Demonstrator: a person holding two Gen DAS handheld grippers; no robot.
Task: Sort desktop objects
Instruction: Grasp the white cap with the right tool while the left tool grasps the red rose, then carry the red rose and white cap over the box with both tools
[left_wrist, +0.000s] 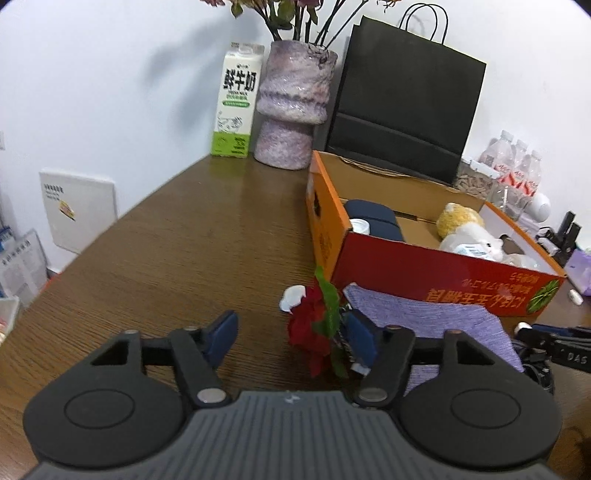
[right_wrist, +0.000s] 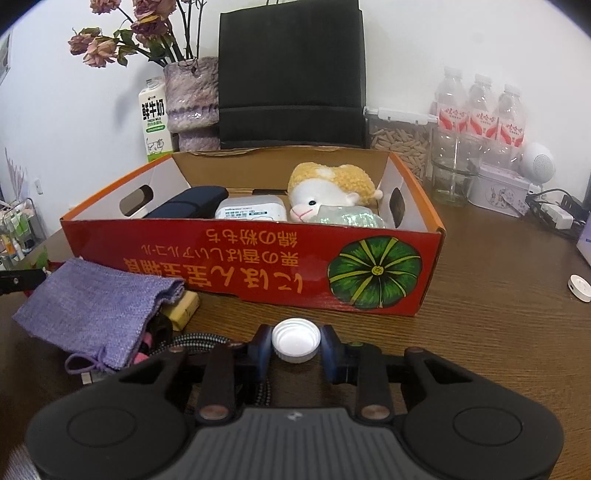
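Slippage worries me: my right tongs (right_wrist: 295, 349) pinch only the white cap's (right_wrist: 296, 340) rim, while my left tongs (left_wrist: 291, 338) gape beside the red flower (left_wrist: 312, 328).

A white bottle cap (right_wrist: 296, 340) sits open side up on the wooden desk, near the red-and-orange cardboard box (right_wrist: 258, 266). A purple knitted pouch (right_wrist: 96, 310) lies flat to the left, a red artificial rose (left_wrist: 314, 328) beside it.
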